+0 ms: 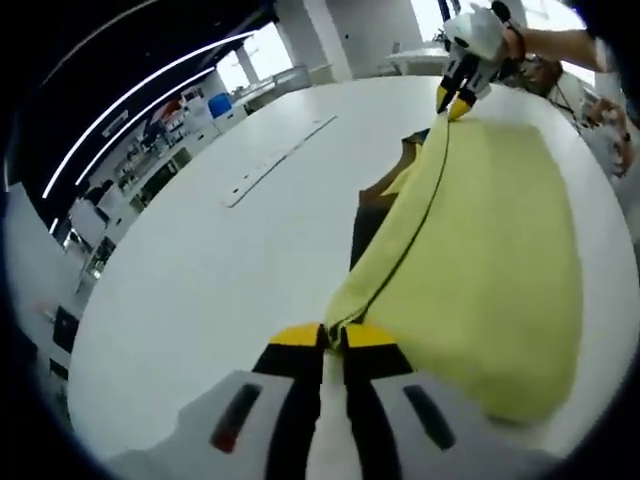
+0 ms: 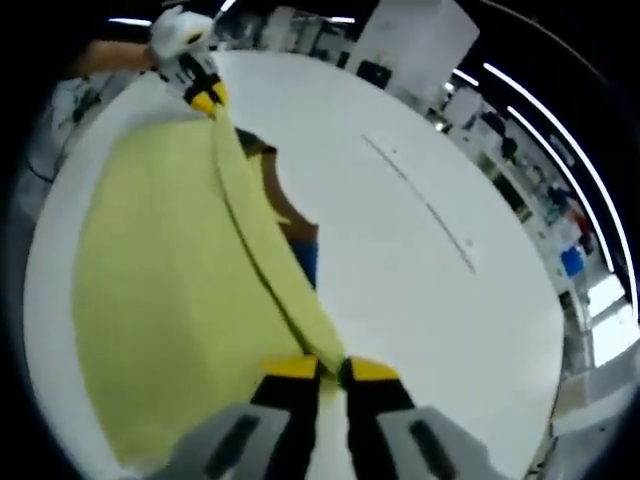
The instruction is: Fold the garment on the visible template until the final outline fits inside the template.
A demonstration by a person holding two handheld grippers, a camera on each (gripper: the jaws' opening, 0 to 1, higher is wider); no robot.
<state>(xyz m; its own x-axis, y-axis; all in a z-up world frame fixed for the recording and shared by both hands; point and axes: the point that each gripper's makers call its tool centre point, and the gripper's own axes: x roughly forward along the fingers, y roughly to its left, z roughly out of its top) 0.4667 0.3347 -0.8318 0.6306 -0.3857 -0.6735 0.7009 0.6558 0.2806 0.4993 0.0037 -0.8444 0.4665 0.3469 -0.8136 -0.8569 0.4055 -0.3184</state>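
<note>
Left gripper view, nearest: left gripper [image 1: 334, 335], yellow-tipped jaws pressed together on a corner of the yellow garment [image 1: 490, 270], cloth pinched between the tips. Beyond the tips: a folded edge of the garment running up and away, taut, a dark seam line along it. Garment spread over the white table [image 1: 200, 270], to the right of that edge. Just beside the edge, on its left: a dark panel with orange-brown trim [image 1: 378, 205], partly covered by the cloth; whether this is the template cannot be told. Farther off: a thin grey line [image 1: 280, 160] marked across the tabletop. At the far end of the edge: right gripper [image 1: 452, 102], tips closed on the garment's other corner, held by a person's hand [image 1: 545, 42].

Right gripper view, nearest: right gripper [image 2: 331, 368], jaws shut on the garment [image 2: 150, 300] corner. Then the same folded edge stretching away, dark and blue patches [image 2: 300, 245] showing beside it on the table [image 2: 420, 280]. Farthest: left gripper [image 2: 208, 98], tips clamped on the cloth, with shelving and ceiling lights beyond the table.
</note>
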